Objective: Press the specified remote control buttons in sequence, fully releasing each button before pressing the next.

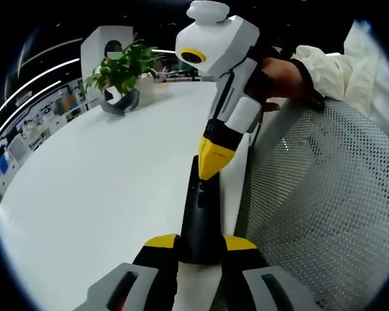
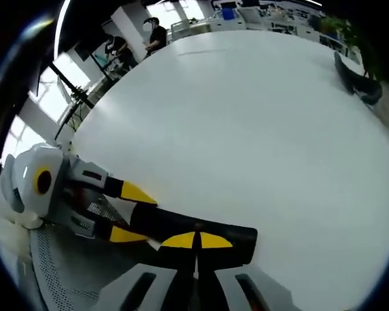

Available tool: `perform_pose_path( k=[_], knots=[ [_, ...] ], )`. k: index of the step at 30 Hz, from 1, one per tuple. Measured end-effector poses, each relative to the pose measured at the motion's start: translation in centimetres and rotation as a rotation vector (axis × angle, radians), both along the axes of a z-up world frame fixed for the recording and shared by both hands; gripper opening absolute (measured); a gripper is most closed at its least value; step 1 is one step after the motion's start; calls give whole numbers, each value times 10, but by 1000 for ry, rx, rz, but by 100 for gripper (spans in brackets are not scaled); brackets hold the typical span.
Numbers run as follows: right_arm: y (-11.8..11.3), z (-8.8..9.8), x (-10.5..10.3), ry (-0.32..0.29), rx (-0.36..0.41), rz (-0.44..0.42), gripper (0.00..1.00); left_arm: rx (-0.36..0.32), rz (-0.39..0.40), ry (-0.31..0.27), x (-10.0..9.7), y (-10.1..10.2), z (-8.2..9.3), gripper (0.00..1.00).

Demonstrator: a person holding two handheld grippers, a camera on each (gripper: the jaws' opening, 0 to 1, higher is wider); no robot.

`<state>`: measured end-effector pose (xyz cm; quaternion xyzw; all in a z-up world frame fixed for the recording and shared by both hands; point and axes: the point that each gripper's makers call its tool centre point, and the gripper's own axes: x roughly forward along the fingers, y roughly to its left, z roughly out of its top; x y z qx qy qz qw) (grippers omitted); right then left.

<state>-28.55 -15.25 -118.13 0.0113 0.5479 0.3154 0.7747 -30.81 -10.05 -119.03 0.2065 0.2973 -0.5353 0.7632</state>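
A slim black remote [image 1: 200,207] lies along the table's right edge, and my left gripper [image 1: 201,243] is shut on its near end, one yellow jaw tip on each side. My right gripper [image 1: 212,162] comes down from the upper right with its yellow tips together. They touch the remote's upper face near its far end. In the right gripper view the shut right gripper [image 2: 196,241] sits on top of the remote [image 2: 241,236]. The left gripper [image 2: 133,214] clamps the remote from the left. Whether a button is pushed in cannot be told.
The white table [image 1: 97,188] stretches away to the left. A potted plant [image 1: 122,68] and a dark curved object [image 1: 120,103] stand at its far end. A white mesh chair [image 1: 324,207] is close on the right. People [image 2: 152,32] stand far behind the table.
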Motion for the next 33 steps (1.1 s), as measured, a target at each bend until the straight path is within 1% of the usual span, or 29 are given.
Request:
perform_pose_path(
  k=[2,6,8,9,11,13,18,22,24,25,26,27,29,33],
  knots=[
    [0,0,0,-2,0,0,0,1,-2,1,0,0,0,24],
    [0,0,-3,17,-1,-2,0,6,-12,1,0,0,0,24],
    [0,0,-8,52,-2,-5,0,6,-12,3,0,0,0,24],
    [-1,0,-13,97,-5,-10,0,6,-11,3,0,1,0,24],
    [-3,-3,-14,114,-20,-12,0,10,-7,7,1,1,0,24],
    [-3,-2,-14,111,-21,-12,0,13,-6,9,1,2,0,24],
    [-13,-1,-8,78,-62,-42,0,20,-3,13,1,4,-1,24],
    [-12,1,-6,76,-45,-52,0,23,-6,12,1,4,-1,24],
    [-9,2,-7,73,-33,-43,0,23,-6,13,1,4,-1,24],
    [-8,0,-9,78,-42,-35,0,22,-6,13,1,4,-1,24],
    [-10,-4,-11,87,-73,-22,0,22,-5,13,1,4,-1,24],
    [-8,-1,-10,68,-72,-14,0,22,-6,14,1,4,-1,24],
    [-8,0,-11,54,-86,0,0,22,-5,14,1,4,-1,24],
    [-9,-2,-10,46,-97,14,0,20,-5,13,1,4,-1,24]
  ],
)
